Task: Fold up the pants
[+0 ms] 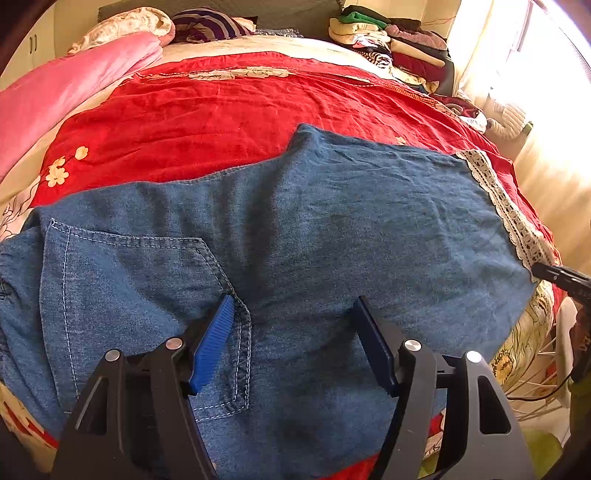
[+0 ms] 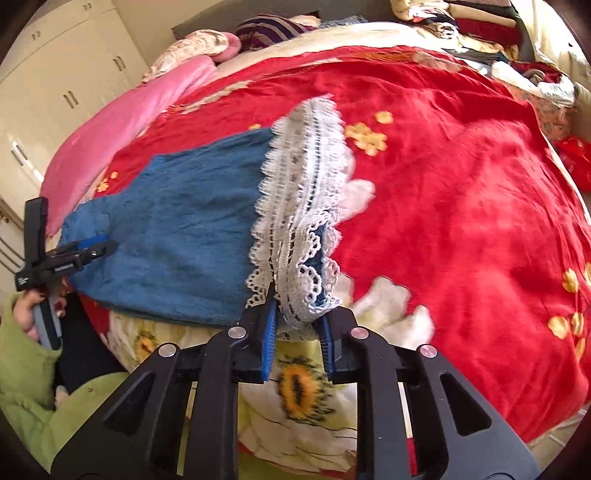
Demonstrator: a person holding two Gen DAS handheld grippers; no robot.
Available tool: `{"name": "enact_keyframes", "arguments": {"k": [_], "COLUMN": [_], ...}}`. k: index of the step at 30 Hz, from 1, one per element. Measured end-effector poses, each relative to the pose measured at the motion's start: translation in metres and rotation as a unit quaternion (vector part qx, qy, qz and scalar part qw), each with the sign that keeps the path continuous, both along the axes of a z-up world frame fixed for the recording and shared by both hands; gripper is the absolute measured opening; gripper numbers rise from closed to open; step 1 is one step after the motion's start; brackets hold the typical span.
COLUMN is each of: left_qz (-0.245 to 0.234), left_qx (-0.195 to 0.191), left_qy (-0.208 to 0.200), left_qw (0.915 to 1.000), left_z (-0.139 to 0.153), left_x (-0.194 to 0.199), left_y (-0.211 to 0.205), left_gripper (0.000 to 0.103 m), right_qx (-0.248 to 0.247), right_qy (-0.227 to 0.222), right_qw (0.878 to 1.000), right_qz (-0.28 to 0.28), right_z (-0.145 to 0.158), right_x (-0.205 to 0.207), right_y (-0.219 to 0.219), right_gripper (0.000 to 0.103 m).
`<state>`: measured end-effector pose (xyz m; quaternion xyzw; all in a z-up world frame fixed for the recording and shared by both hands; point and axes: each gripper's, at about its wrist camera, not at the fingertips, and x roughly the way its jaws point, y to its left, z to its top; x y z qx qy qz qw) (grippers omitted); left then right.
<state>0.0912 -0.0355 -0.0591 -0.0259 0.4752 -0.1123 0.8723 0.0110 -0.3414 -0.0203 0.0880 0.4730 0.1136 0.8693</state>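
Observation:
Blue denim pants (image 1: 295, 236) with a white lace hem (image 1: 502, 199) lie folded lengthwise on the red bedspread (image 1: 221, 110). My left gripper (image 1: 293, 306) is open, hovering just over the seat by the back pocket (image 1: 140, 295). My right gripper (image 2: 297, 310) is shut on the bunched lace hem (image 2: 303, 221) at the leg ends and lifts it slightly off the bed. The left gripper also shows in the right wrist view (image 2: 99, 247) over the pants' (image 2: 177, 229) waist end. The right gripper's tip shows in the left wrist view (image 1: 554, 275).
A pink quilt (image 1: 62, 92) and pillows (image 1: 207, 24) lie at the bed's far left. A pile of folded clothes (image 1: 391, 40) sits at the far right. Cupboards (image 2: 70, 74) stand beyond the bed. The bed's near edge has a sunflower sheet (image 2: 299, 387).

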Motion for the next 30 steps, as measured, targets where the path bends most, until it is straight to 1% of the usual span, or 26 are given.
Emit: {"name": "enact_keyframes", "arguments": {"k": [3, 6, 8, 9, 10, 13, 14, 15, 16, 18, 19, 20, 22, 24, 25, 27, 28, 30], "left_qz": [0.001, 0.001, 0.002, 0.001, 0.002, 0.017, 0.025, 0.032, 0.044, 0.063, 0.072, 0.08, 0.081, 0.062, 0.049, 0.043, 0.045, 0.065], "left_qx": [-0.003, -0.006, -0.008, -0.012, -0.02, -0.035, -0.039, -0.038, -0.03, -0.019, -0.018, -0.025, -0.032, -0.042, -0.042, -0.033, -0.019, 0.007], "left_qy": [0.001, 0.001, 0.0, -0.001, -0.004, -0.022, -0.03, -0.037, -0.047, -0.059, -0.061, -0.063, -0.061, -0.061, -0.049, -0.03, -0.015, -0.004], "left_qw": [1.0, 1.0, 1.0, 0.9999, 0.9998, 0.999, 0.9985, 0.9981, 0.9975, 0.9961, 0.9953, 0.9945, 0.9943, 0.9953, 0.9967, 0.9981, 0.9987, 0.9979], "left_z": [-0.001, -0.001, -0.001, 0.0, 0.002, 0.015, 0.022, 0.027, 0.033, 0.041, 0.044, 0.047, 0.051, 0.052, 0.048, 0.037, 0.028, 0.018], "left_x": [0.001, 0.0, 0.0, 0.0, -0.001, -0.009, -0.012, -0.014, -0.016, -0.017, -0.015, -0.011, -0.004, 0.008, 0.018, 0.032, 0.042, 0.05], "left_y": [0.001, 0.002, 0.002, 0.003, 0.005, 0.017, 0.024, 0.03, 0.038, 0.048, 0.054, 0.06, 0.061, 0.052, 0.044, 0.036, 0.033, 0.038], "left_gripper": [0.065, 0.065, 0.066, 0.067, 0.068, 0.073, 0.073, 0.073, 0.074, 0.076, 0.076, 0.076, 0.076, 0.076, 0.076, 0.076, 0.076, 0.076], "right_qx": [0.001, -0.004, 0.001, -0.003, -0.011, -0.035, -0.04, -0.047, -0.053, -0.06, -0.062, -0.061, -0.055, -0.057, -0.06, -0.076, -0.082, -0.097], "right_qy": [0.01, 0.01, 0.012, 0.009, 0.001, -0.031, -0.047, -0.064, -0.079, -0.1, -0.105, -0.112, -0.114, -0.113, -0.11, -0.104, -0.097, -0.077], "right_qw": [1.0, 1.0, 1.0, 1.0, 1.0, 0.998, 0.997, 0.996, 0.995, 0.993, 0.992, 0.992, 0.99, 0.988, 0.986, 0.983, 0.981, 0.981], "right_qz": [-0.009, -0.007, -0.01, -0.016, -0.023, -0.038, -0.041, -0.04, -0.033, -0.011, -0.001, 0.021, 0.058, 0.089, 0.113, 0.133, 0.147, 0.148], "right_z": [-0.013, -0.014, -0.009, -0.004, 0.002, 0.02, 0.028, 0.036, 0.043, 0.051, 0.053, 0.053, 0.05, 0.046, 0.041, 0.036, 0.03, 0.018], "right_x": [0.002, 0.003, 0.001, 0.0, -0.002, -0.005, -0.007, -0.007, -0.006, 0.0, 0.003, 0.011, 0.028, 0.045, 0.058, 0.076, 0.088, 0.109], "right_y": [0.002, 0.005, 0.0, -0.004, -0.007, -0.011, -0.011, -0.009, -0.003, 0.011, 0.018, 0.034, 0.06, 0.087, 0.107, 0.132, 0.146, 0.158], "right_gripper": [0.016, 0.017, 0.025, 0.035, 0.04, 0.042, 0.043, 0.047, 0.051, 0.054, 0.058, 0.059, 0.06, 0.061, 0.061, 0.062, 0.063, 0.064]}}
